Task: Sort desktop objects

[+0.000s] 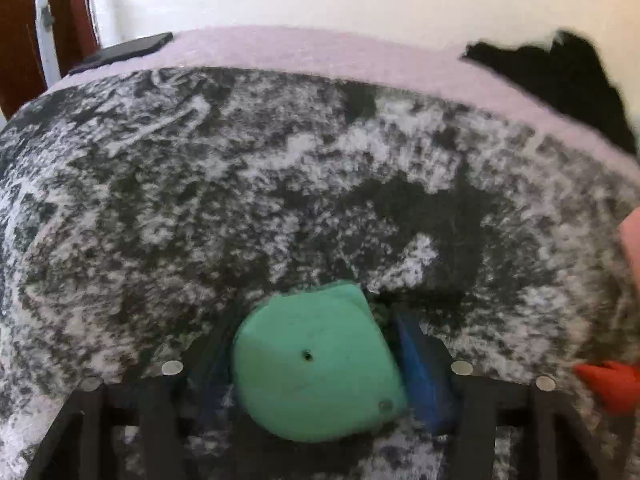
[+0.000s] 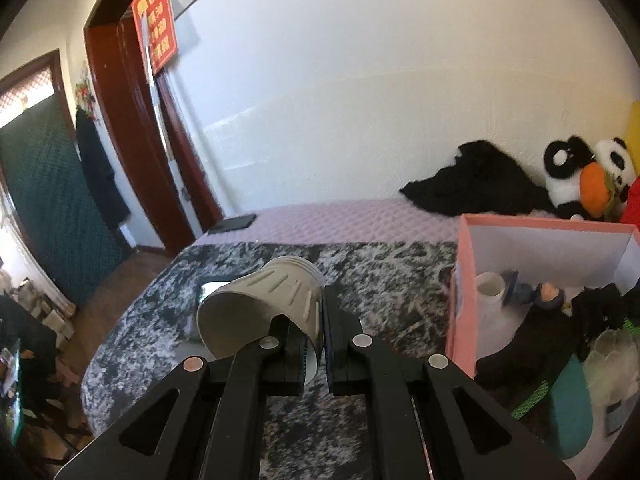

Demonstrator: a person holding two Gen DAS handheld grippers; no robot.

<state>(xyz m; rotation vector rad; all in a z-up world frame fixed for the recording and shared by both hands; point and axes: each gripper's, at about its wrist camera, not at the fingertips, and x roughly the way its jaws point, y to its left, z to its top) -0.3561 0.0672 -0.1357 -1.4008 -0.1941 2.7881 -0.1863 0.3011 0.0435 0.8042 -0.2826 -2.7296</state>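
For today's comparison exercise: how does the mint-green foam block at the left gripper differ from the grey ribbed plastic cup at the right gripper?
Colour: the mint-green foam block is bright green; the grey ribbed plastic cup is dull grey.
Form: the block is solid, smooth and rounded; the cup is hollow with raised ribs.
Grip: the block fills the gap between the fingers of the left gripper; the right gripper pinches only the cup's thin wall, tipping it sideways.
Shared: each sits in a gripper above the mottled grey blanket.

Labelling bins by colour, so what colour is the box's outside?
Pink box, white inside; right wrist view shows it best.
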